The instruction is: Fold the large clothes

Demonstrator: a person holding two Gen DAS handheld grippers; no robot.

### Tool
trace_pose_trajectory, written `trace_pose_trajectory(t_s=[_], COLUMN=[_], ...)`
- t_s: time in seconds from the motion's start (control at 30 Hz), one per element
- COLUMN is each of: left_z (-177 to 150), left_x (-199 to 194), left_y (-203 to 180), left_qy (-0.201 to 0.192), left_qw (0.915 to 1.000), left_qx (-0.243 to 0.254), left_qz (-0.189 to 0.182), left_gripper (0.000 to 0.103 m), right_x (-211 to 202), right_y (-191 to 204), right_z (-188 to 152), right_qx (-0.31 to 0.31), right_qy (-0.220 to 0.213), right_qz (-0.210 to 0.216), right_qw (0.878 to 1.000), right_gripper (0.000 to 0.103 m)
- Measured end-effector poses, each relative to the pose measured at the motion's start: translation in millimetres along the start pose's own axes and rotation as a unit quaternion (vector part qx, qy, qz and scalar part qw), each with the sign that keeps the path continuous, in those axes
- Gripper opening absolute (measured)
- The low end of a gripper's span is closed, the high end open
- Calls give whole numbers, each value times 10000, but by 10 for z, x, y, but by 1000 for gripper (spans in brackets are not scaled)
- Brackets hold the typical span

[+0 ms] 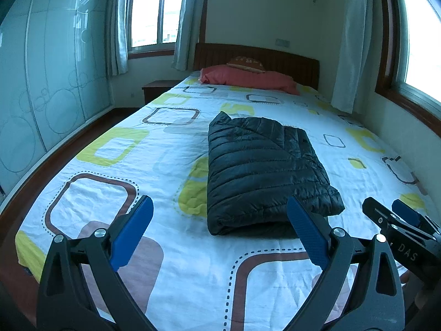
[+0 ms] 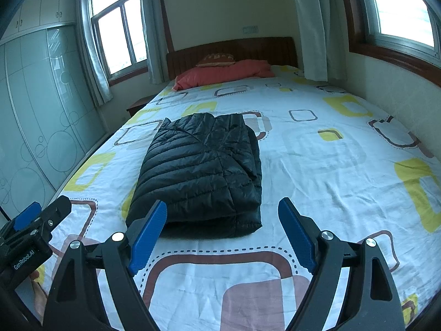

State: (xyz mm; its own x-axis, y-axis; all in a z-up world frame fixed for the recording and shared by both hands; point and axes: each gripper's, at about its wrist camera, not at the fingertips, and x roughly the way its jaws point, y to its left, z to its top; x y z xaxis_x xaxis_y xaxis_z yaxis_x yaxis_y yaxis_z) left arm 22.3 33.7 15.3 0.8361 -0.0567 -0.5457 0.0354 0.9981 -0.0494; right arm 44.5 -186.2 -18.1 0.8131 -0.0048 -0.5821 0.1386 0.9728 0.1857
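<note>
A black quilted puffer jacket (image 1: 261, 171) (image 2: 201, 171) lies folded into a compact rectangle on the patterned bed sheet (image 1: 137, 149) (image 2: 317, 165). My left gripper (image 1: 220, 209) hovers open just short of the jacket's near edge, blue pads wide apart with nothing between them. My right gripper (image 2: 223, 209) is also open and holds nothing, a little short of the jacket's near right corner. Each view catches the other gripper at its side edge: the right gripper (image 1: 399, 218) and the left gripper (image 2: 41, 215).
A pink pillow (image 1: 248, 78) (image 2: 223, 73) and a brown cushion lie by the wooden headboard (image 1: 275, 55). A glass wardrobe (image 1: 41, 82) runs along the left. Wall and window sill (image 2: 399, 55) border the bed's right side. A bedside table (image 1: 157, 88) stands at the far left.
</note>
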Motion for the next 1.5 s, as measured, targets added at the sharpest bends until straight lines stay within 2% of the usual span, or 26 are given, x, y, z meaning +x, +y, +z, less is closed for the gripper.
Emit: trace_pose_trajectory(t_s=[0.47, 0.73, 0.93, 1.03, 1.13, 1.3, 1.5], left_z=[51, 50, 49, 34, 13, 2, -19], left_x=[-25, 32, 48, 55, 106, 119, 272], left_y=[-49, -47, -48, -55, -87, -106, -104], left_qy=[-155, -87, -99, -111, 46, -89, -22], left_qw=[9997, 9997, 9997, 9998, 9998, 9995, 9998], left_qx=[169, 143, 139, 93, 174, 159, 207], left_qz=[-63, -149, -183, -130, -34, -255, 13], left_gripper=[97, 97, 101, 101, 101, 101, 101], right_x=[5, 16, 53, 74, 107, 152, 239], right_y=[-1, -8, -24, -27, -38, -63, -133], right_z=[1, -14, -47, -58, -69, -89, -107], right_qx=[9, 19, 43, 36, 37, 53, 103], right_qy=[12, 31, 67, 85, 107, 133, 174], right_qz=[0, -12, -22, -21, -26, -9, -30], right_qw=[10000, 10000, 10000, 10000, 9999, 9999, 9998], right_gripper=[82, 82, 82, 82, 82, 82, 82])
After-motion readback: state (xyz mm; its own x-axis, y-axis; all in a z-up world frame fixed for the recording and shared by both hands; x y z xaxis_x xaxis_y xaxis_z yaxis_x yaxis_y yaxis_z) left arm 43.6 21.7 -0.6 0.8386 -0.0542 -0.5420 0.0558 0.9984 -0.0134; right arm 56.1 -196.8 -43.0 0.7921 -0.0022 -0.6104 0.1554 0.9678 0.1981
